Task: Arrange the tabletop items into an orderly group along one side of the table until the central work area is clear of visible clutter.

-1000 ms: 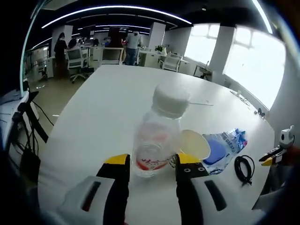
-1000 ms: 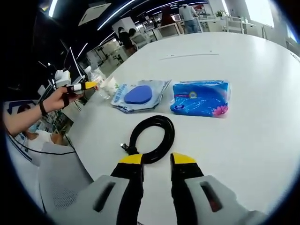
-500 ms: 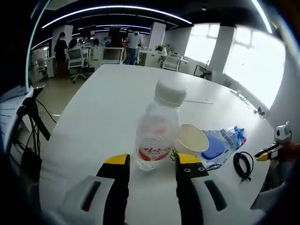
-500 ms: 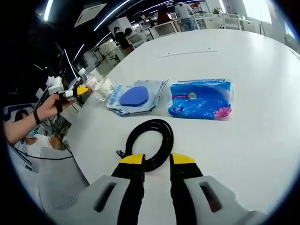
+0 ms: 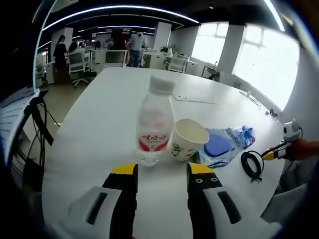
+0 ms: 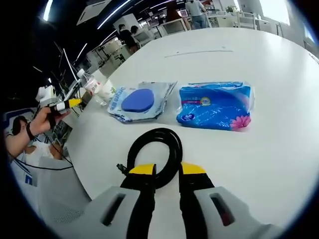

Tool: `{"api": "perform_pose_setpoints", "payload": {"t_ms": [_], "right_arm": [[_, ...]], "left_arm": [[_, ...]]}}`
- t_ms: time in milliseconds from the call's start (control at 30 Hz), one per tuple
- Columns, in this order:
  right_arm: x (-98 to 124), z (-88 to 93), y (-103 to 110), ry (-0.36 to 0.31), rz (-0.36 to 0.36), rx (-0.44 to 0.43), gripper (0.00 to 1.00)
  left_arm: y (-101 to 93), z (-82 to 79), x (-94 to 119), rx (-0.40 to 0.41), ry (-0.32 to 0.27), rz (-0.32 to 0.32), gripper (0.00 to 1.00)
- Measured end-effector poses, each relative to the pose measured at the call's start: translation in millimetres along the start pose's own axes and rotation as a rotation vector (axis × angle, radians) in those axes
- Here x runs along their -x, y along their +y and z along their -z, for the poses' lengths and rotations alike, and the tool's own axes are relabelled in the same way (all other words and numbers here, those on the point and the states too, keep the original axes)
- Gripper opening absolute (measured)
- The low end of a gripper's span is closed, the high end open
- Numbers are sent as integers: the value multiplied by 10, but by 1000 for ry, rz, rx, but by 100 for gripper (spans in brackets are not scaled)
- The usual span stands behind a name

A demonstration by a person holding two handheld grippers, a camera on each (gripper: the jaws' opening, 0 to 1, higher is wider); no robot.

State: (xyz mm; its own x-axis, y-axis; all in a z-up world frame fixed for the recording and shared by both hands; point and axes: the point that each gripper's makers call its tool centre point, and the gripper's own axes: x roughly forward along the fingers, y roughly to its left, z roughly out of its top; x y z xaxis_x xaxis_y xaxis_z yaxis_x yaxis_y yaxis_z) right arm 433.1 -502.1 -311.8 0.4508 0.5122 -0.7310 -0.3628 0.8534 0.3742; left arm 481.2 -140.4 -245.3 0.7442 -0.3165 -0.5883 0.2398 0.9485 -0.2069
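I see the clear plastic water bottle with a white cap and red label [image 5: 153,124] standing upright on the white counter [image 5: 109,114], just ahead of my left gripper [image 5: 160,172], whose yellow-tipped jaws are apart with nothing between them. Right beside the bottle sits the cream paper cup [image 5: 188,139], upright, so close I cannot tell whether they touch. Past the cup lies the clear plastic packet with a blue round pad inside [image 5: 222,145], then the coiled black cable [image 5: 250,165] near the counter edge.

On my right gripper view, that black cable [image 6: 155,155] is a loop lying flat, its near curve passing between the jaws of my right gripper [image 6: 163,172]; the jaws stand slightly apart and whether they touch it I cannot tell. Beyond the loop the packet with the blue pad [image 6: 140,100] lies beside a blue soft pack of tissues with a pink flower print [image 6: 215,105], close but not touching. Far left, the bottle [image 6: 89,85] and cup [image 6: 105,88] stand together, with the left gripper held in a hand [image 6: 42,118] off the counter edge.
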Motion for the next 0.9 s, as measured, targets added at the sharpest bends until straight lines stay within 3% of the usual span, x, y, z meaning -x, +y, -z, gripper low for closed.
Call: {"api": "perform_pose_setpoints", "payload": {"t_ms": [367, 633, 900], "right_arm": [[-68, -19, -31, 23, 29, 20, 12], [-104, 10, -57, 53, 48, 41, 5], [-126, 6, -59, 41, 61, 9, 2]], "left_arm": [[-173, 184, 111, -17, 20, 40, 38], [-163, 174, 160, -10, 7, 46, 39], [-163, 237, 224, -8, 5, 46, 38]]}}
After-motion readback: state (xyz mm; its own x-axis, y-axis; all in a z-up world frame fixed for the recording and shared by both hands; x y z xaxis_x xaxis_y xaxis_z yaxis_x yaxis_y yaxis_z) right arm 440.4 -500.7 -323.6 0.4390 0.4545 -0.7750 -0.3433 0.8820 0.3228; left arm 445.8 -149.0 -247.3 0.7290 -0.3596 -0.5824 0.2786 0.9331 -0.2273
